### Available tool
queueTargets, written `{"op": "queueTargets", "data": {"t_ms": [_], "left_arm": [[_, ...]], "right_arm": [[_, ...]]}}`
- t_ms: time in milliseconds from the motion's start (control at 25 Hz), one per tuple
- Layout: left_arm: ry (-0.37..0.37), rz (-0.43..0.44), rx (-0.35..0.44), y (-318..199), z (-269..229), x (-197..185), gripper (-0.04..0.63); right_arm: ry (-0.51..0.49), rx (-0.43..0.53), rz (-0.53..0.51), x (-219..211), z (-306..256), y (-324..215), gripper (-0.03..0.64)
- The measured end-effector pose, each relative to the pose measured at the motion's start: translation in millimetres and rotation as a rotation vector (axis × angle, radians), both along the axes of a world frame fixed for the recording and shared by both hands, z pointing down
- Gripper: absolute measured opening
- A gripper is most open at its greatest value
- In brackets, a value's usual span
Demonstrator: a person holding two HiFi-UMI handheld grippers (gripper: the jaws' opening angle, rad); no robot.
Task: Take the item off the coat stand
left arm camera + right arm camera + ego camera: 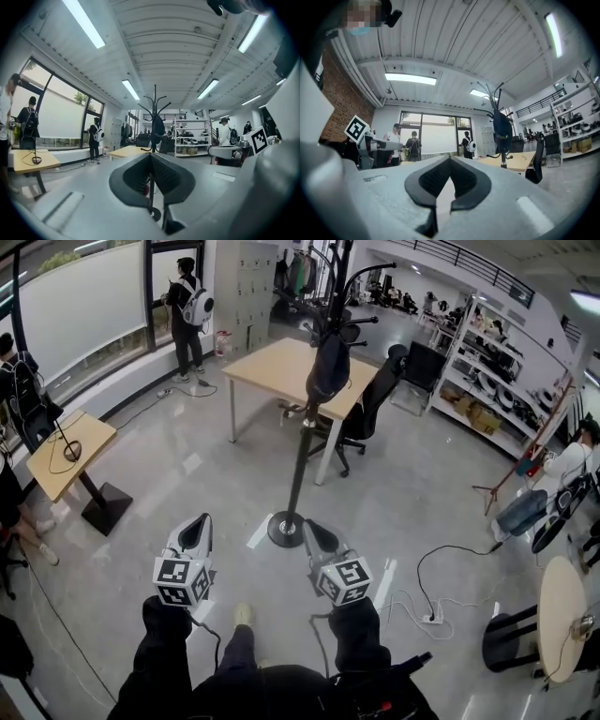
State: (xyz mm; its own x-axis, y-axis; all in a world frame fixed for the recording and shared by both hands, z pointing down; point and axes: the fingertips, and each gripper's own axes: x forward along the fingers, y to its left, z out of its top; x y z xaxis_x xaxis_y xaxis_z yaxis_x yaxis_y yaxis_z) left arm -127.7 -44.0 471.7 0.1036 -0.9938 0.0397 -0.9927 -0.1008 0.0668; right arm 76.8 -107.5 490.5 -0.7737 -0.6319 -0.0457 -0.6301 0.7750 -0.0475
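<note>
Left gripper and right gripper are clenched empty. The dark item hangs at twelve o'clock on the coat stand, which a sideways tug could topple.

Black sleeves, grey tongs, marker cubes

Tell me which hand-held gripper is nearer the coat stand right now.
Right, it seems. In the head view the right hand-held gripper sits just right of the coat stand at its base; the left hand-held gripper is farther off to its left, aimed straight at it.
</note>
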Motion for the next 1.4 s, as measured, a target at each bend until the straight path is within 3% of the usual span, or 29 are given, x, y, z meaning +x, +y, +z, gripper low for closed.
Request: {"op": "queueTargets", "data": {"t_ms": [1080, 1400], "left_arm": [[0.018, 0.195, -0.005, -211.6, -4.3, -54.4, 0.003], [0.012, 0.281, 0.009, -269.2, -9.4, -52.9, 0.003]], "right_arm": [[0.010, 0.003, 0.203, -41.8, -12.7, -166.7, 0.002], [-0.009, 0.017, 0.287, -41.8, -16.3, -205.9, 0.002]]}}
